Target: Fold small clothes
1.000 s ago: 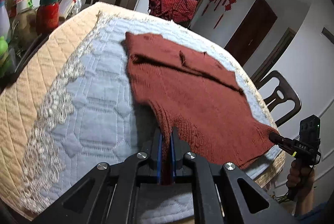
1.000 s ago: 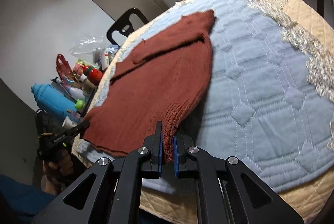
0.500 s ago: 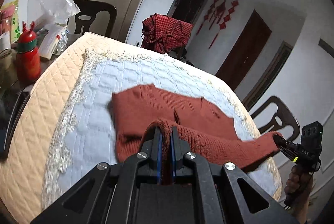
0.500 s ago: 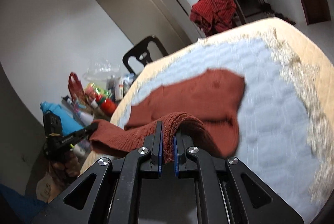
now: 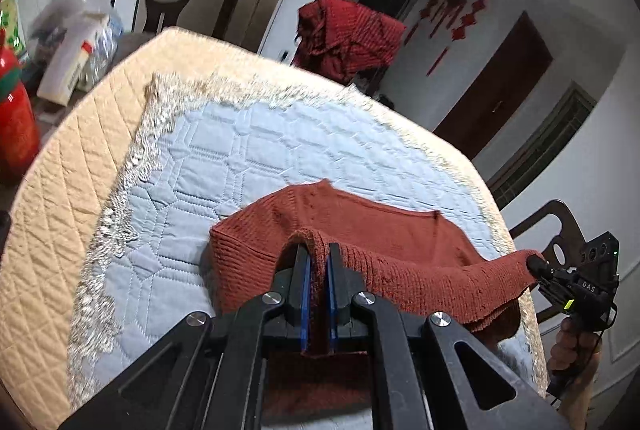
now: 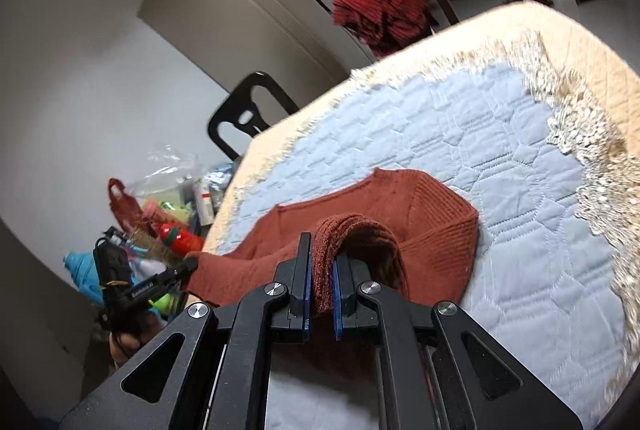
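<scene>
At the bottom centre of each wrist view, the left gripper [image 5: 318, 262] and the right gripper [image 6: 320, 262] are closed tight on the hem of the rust-red sweater [image 5: 400, 242]. The sweater is doubled over on the blue quilted cover [image 5: 248, 157] in mid-frame. A red checked cloth [image 5: 348, 33] hangs far behind, near the top.

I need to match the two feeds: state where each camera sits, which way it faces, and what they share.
Left wrist: on the left gripper, facing across the quilted table; right gripper and hand visible.
Right wrist: on the right gripper, facing across; left gripper visible.
Shared: rust sweater, both clamp it; red plaid cloth.
</scene>
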